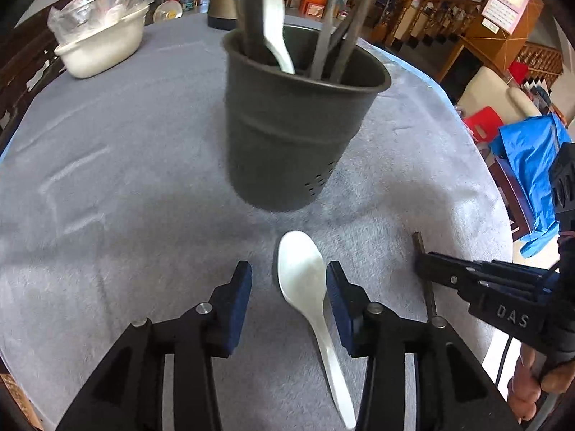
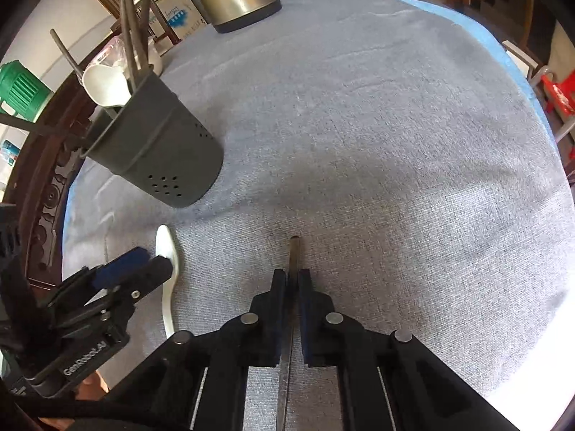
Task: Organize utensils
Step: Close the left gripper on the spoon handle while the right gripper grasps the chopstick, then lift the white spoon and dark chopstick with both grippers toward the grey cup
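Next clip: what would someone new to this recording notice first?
The dark utensil holder in mid-table, crammed with chopsticks and a white spoon. In front of it, a second white spoon lies on the grey cloth between the left gripper's open jaws. Beside it, the right gripper is shut on a dark chopstick.

Home: dining table (image 1: pixel 107 179), staircase (image 1: pixel 438 10)

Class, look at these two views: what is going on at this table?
A person is tidying utensils into a dark holder using two handheld grippers. The right gripper has its jaws shut on a thin metal stick lying on the cloth. The left gripper, jaws open, sits around a white spoon, not yet gripping it.
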Available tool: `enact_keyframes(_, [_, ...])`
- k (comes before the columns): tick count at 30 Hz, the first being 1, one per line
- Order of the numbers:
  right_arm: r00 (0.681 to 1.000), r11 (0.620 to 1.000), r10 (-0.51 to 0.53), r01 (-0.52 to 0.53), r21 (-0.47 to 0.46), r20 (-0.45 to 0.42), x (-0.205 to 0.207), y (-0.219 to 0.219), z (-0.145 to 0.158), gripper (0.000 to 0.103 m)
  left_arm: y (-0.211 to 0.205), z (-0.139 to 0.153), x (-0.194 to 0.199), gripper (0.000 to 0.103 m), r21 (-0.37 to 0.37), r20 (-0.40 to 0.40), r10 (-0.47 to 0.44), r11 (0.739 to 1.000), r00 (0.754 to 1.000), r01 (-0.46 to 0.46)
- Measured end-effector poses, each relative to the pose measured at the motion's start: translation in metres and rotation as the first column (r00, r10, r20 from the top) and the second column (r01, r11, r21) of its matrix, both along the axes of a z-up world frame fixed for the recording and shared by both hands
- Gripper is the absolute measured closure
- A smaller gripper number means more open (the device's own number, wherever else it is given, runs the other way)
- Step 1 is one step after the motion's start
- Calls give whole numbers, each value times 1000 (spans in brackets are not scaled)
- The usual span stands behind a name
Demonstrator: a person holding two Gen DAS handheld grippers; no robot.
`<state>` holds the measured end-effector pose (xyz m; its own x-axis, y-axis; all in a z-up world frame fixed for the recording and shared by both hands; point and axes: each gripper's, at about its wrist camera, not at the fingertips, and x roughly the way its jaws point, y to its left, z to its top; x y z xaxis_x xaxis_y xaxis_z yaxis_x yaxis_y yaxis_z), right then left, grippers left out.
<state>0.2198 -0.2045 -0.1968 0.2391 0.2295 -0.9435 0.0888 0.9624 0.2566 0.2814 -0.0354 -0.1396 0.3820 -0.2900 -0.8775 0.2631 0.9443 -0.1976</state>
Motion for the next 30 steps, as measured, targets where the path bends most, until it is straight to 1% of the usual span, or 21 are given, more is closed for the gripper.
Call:
enact_keyframes(1, [1000, 1000, -3, 3, 6, -1, -1, -2, 0, 96, -2, -2, 2, 60, 1, 2, 0, 1000, 1000, 0])
enact_keyframes(2, [1000, 1000, -4, 4, 10, -2, -1, -4, 0, 96, -3, -2, 3, 62, 4, 11, 0, 1000, 1000, 0])
enact_keyframes(4, [1000, 1000, -8, 8, 20, -3, -2, -6, 0, 96, -6, -2, 3, 72, 12, 29, -6, 1000, 1000, 5])
enact_keyframes(5, [1000, 1000, -8, 8, 23, -3, -1, -10, 1, 96, -7, -3, 3, 86, 5, 34, -19, 1000, 999, 19])
enact_keyframes(6, [1000, 1000, -9, 9, 27, -4, 0, -10, 1, 96, -9, -4, 3, 95, 1, 32, -29, 1000, 999, 29])
enact_keyframes(8, [1000, 999, -15, 15, 33, -8, 3, -11, 2, 96, -9, -6, 1, 95, -8, 42, -31, 999, 999, 31])
enact_keyframes(10, [1000, 1000, -5, 5, 16, -12, 3, -11, 6, 96, -5, -4, -2, 97, -17, 48, -32, 999, 998, 33])
enact_keyframes(11, [1000, 1000, 4, -4, 5, -13, 5, -8, 6, 92, -4, -3, -3, 97, -21, 52, -30, 999, 998, 31])
enact_keyframes(14, [999, 1000, 20, -21, -19, -30, 13, 1, 5, 91, 9, 4, -11, 98, -32, 66, -24, 999, 998, 26])
enact_keyframes(17, [999, 997, 38, -40, -62, -37, 18, 9, 5, 91, 16, 11, -16, 98, -17, 93, -17, 1000, 996, 19])
enact_keyframes(20, [998, 993, 61, -61, -104, -4, 20, 17, 6, 92, 18, 19, -22, 98, 6, 127, -15, 1000, 992, 15])
enact_keyframes(22, [996, 985, 88, -86, -147, 10, 20, 24, 6, 93, 13, 21, -27, 98, 22, 143, -18, 1000, 990, 15])
enact_keyframes(24, [995, 981, 98, -93, -170, 22, 20, 28, 6, 95, 9, 24, -27, 98, 33, 158, -22, 999, 987, 17])
enact_keyframes(26, [995, 982, 93, -87, -165, 28, 20, 29, 4, 96, 8, 27, -30, 98, 39, 169, -26, 999, 985, 20])
enact_keyframes(27, [995, 986, 89, -82, -148, 36, 20, 28, 5, 96, 6, 28, -31, 98, 43, 176, -29, 999, 984, 22])
enact_keyframes(30, [994, 989, 87, -79, -128, 60, 14, 26, 13, 96, 4, 33, -41, 98, 52, 192, -30, 998, 981, 21])
